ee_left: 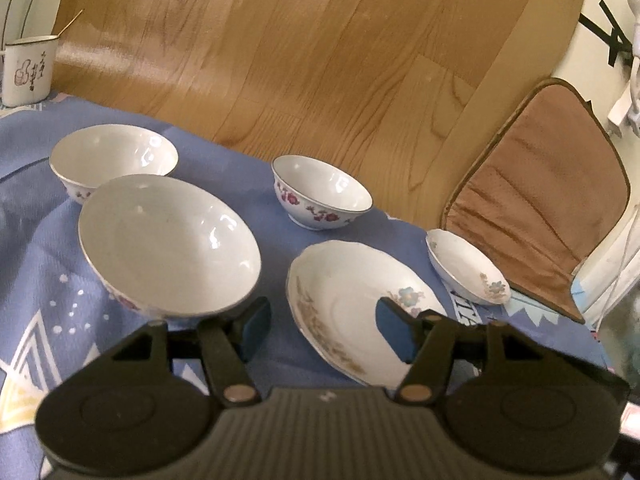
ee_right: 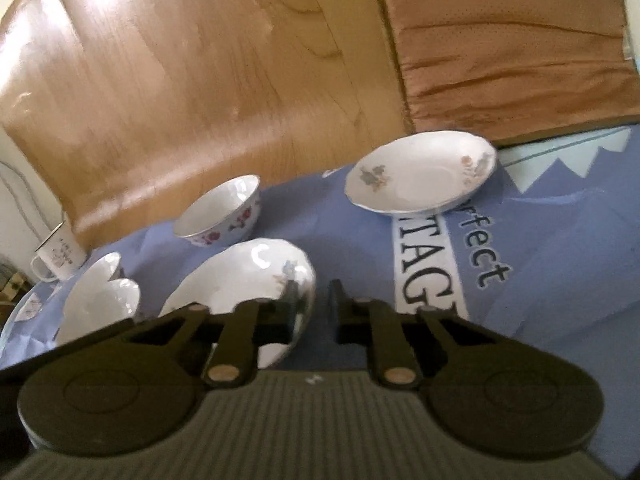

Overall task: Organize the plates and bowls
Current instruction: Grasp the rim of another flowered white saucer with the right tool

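A mug (ee_left: pixel 26 70) stood at the far left corner of the blue cloth (ee_left: pixel 36 248) that covered the surface; a plain bowl (ee_left: pixel 114 158) sat near the left edge, with a large bowl (ee_left: pixel 168 244) just in front of it, the two perhaps touching; the left gripper (ee_left: pixel 323 314) hung half open over bare cloth with nothing between its jaws; a flowered bowl (ee_left: pixel 320 192) sat by the far edge, apart from the rest; the large plate (ee_left: pixel 344 304) lay flat towards the near edge; the right gripper (ee_right: pixel 316 292) was closed to a narrow slit at that plate's rim, though the blur hid whether it pinched it; a small dish (ee_left: pixel 466 268) lay near the right edge. All of it looked like glazed china: stiff, slick and likely to chip; I'd take each piece by the rim, one jaw inside and one outside, and expect the large bowl to weigh most.
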{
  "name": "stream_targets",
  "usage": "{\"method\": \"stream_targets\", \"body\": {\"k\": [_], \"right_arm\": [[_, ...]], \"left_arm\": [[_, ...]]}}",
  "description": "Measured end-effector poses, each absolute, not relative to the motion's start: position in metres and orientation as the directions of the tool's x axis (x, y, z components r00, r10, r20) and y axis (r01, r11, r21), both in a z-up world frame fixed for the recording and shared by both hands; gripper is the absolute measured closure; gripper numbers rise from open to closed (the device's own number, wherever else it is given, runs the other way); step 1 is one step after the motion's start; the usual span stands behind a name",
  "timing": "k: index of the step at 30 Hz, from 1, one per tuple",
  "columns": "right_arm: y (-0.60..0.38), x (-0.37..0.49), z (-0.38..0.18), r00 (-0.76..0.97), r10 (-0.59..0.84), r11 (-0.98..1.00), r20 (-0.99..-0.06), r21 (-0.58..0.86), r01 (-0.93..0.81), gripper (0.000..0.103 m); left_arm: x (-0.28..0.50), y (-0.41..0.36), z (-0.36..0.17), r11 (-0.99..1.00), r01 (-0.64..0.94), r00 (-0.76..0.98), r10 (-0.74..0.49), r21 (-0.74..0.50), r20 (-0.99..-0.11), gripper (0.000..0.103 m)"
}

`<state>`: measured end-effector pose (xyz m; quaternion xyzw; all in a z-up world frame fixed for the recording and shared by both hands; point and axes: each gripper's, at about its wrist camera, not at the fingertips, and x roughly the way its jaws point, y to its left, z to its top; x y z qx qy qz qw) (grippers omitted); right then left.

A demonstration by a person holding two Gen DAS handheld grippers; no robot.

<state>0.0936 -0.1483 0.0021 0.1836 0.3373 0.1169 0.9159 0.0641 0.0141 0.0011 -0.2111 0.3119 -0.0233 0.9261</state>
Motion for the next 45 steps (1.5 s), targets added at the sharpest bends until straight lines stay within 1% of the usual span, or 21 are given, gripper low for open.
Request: {"method": "stream_targets", "body": {"k": [8, 10, 13, 14, 16, 18, 21, 22, 24, 26, 29, 39, 45], "right_arm": [[-0.150, 0.080, 0.004, 0.741, 0.337, 0.907, -0.580, 0.412, -0.090, 0.092], [-0.156, 0.070, 0.004, 0.744, 0.330, 0.908, -0.582, 0.411, -0.081, 0.092], [-0.169, 0.053, 0.003, 0.763, 0.304, 0.912, -0.571, 0.407, -0.058, 0.092], [-0.174, 0.047, 0.002, 0.769, 0.298, 0.910, -0.565, 0.412, -0.050, 0.092], [-0.181, 0.040, 0.001, 0.778, 0.303, 0.900, -0.550, 0.434, -0.043, 0.092], [-0.183, 0.040, 0.000, 0.779, 0.310, 0.894, -0.545, 0.446, -0.043, 0.092], [-0.182, 0.042, -0.001, 0.781, 0.309, 0.894, -0.543, 0.447, -0.044, 0.092], [-0.181, 0.043, -0.001, 0.783, 0.309, 0.894, -0.540, 0.446, -0.045, 0.092], [-0.181, 0.044, -0.001, 0.785, 0.306, 0.894, -0.538, 0.445, -0.044, 0.092], [-0.182, 0.044, -0.001, 0.786, 0.306, 0.893, -0.537, 0.448, -0.042, 0.092], [-0.183, 0.043, -0.001, 0.786, 0.307, 0.891, -0.536, 0.451, -0.041, 0.092], [-0.184, 0.042, -0.001, 0.787, 0.306, 0.894, -0.536, 0.447, -0.043, 0.090], [-0.179, 0.040, 0.000, 0.794, 0.287, 0.907, -0.536, 0.418, -0.045, 0.090]], "left_arm": [[0.059, 0.014, 0.003, 0.920, -0.069, 0.805, -0.177, -0.385, -0.567, 0.044], [0.057, 0.011, 0.003, 0.925, -0.057, 0.805, -0.180, -0.376, -0.565, 0.046], [0.055, 0.004, 0.004, 0.933, -0.009, 0.798, -0.210, -0.359, -0.565, 0.047], [0.055, 0.000, 0.005, 0.936, 0.013, 0.795, -0.223, -0.352, -0.563, 0.050], [0.053, -0.007, 0.006, 0.938, 0.064, 0.786, -0.257, -0.340, -0.562, 0.050], [0.052, -0.014, 0.006, 0.939, 0.108, 0.775, -0.286, -0.328, -0.564, 0.055], [0.053, -0.018, 0.004, 0.931, 0.142, 0.749, -0.323, -0.336, -0.579, 0.058], [0.052, -0.018, 0.004, 0.931, 0.141, 0.749, -0.323, -0.337, -0.578, 0.060], [0.052, -0.017, 0.004, 0.931, 0.132, 0.748, -0.320, -0.342, -0.582, 0.069], [0.052, -0.012, 0.003, 0.928, 0.119, 0.747, -0.317, -0.353, -0.584, 0.075], [0.053, -0.009, 0.002, 0.926, 0.105, 0.749, -0.313, -0.362, -0.584, 0.079], [0.052, -0.014, 0.002, 0.943, 0.108, 0.762, -0.282, -0.314, -0.584, 0.080], [0.051, -0.017, 0.002, 0.950, 0.107, 0.767, -0.267, -0.294, -0.584, 0.080]]}}
